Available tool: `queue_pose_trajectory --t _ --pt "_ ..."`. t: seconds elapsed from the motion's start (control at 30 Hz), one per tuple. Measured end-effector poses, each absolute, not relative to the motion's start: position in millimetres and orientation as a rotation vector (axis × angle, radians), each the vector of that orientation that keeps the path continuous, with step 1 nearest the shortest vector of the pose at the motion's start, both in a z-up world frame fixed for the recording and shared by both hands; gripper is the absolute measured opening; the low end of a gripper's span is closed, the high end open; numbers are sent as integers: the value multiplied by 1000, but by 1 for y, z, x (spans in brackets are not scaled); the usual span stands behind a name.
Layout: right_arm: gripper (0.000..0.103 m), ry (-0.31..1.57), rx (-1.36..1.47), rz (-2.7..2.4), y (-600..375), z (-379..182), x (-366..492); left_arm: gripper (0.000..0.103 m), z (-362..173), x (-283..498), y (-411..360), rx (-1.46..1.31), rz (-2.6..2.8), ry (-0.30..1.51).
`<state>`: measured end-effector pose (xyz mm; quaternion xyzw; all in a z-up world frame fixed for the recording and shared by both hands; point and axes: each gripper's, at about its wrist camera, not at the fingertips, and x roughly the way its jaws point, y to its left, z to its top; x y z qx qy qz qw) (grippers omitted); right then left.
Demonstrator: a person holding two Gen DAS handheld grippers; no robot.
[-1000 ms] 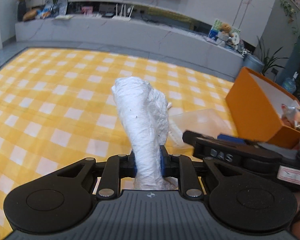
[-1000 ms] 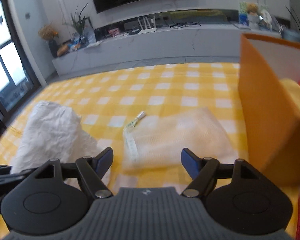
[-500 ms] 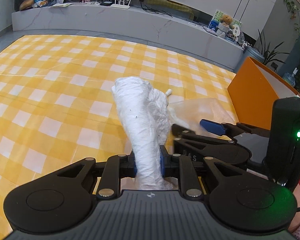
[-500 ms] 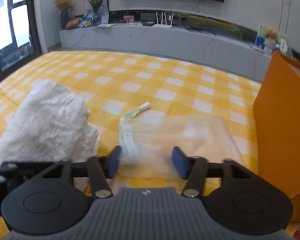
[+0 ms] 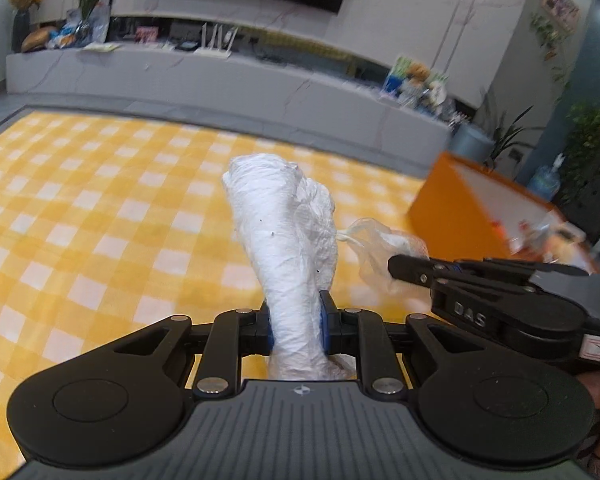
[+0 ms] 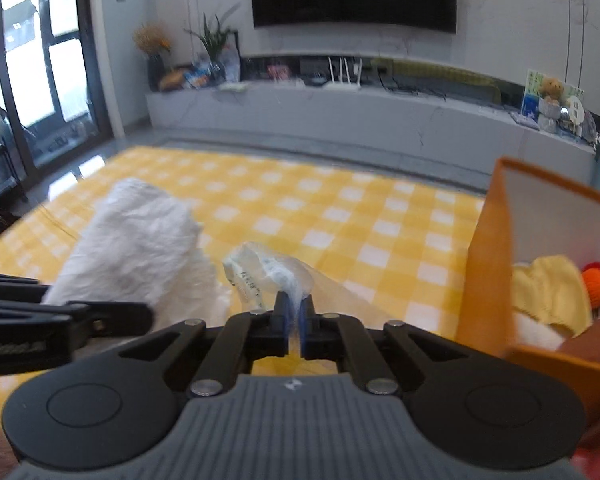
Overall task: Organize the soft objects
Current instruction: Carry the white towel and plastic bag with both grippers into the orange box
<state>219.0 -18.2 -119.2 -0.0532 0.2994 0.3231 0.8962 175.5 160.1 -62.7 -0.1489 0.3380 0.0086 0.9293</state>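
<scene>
Right gripper (image 6: pixel 294 322) jaws now pinching mesh bag (image 6: pixel 272 270), "DAS" lettering, left gripper (image 5: pixel 296 320) clamping white cloth (image 5: pixel 288 240)

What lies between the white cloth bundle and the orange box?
In both views, the mesh bag, pinched by the right tongs, lies between the white bundle and the orange box.
</scene>
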Motion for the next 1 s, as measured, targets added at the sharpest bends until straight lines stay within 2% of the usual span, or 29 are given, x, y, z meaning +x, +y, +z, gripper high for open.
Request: queue_pose_trajectory --t 0.37,0.57,0.77,1.0 --pt "2 507 91 632 -128 -30 201 22 34 195 96 -276 -184 550" --pt "2 446 115 478 -205 0 205 22 56 233 42 -264 -333 536" --pt "2 534 129 328 -262 -22 228 22 41 279 -5 -174 -390 580" --pt "2 747 280 357 -261 -79 271 22 3 308 -22 -102 -344 686"
